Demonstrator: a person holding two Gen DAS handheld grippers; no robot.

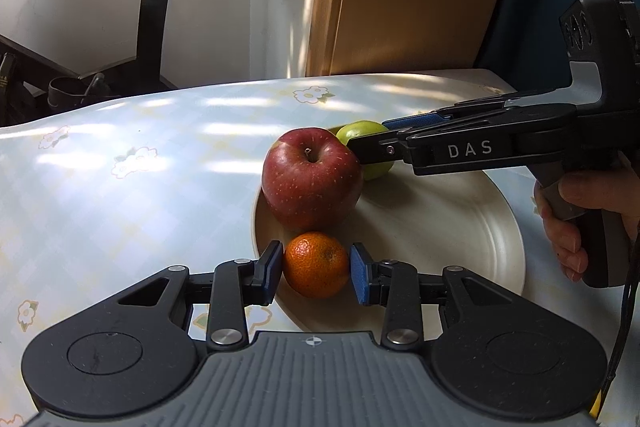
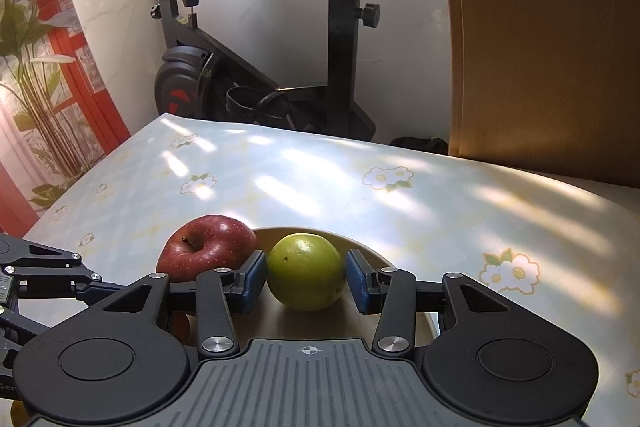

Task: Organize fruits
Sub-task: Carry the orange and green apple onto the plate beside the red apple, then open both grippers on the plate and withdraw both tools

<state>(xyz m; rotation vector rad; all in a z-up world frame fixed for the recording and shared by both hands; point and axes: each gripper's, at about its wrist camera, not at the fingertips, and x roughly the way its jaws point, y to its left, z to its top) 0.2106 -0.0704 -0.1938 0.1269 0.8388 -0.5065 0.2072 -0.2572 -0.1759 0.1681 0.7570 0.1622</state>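
The right gripper (image 1: 372, 143) covers most of a green fruit (image 1: 362, 131) in the left wrist view, where the red apple (image 1: 312, 179) also hides its near side. In the right wrist view, an orange fruit (image 2: 182, 325) shows only as a sliver behind the gripper's linkage. The plate (image 2: 384, 259) is largely masked there. A hand (image 1: 568, 219) is cut by the frame's right edge.

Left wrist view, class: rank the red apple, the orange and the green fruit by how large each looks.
1. red apple
2. orange
3. green fruit, unsure: it lies farther off, partly hidden behind the apple and the right gripper.
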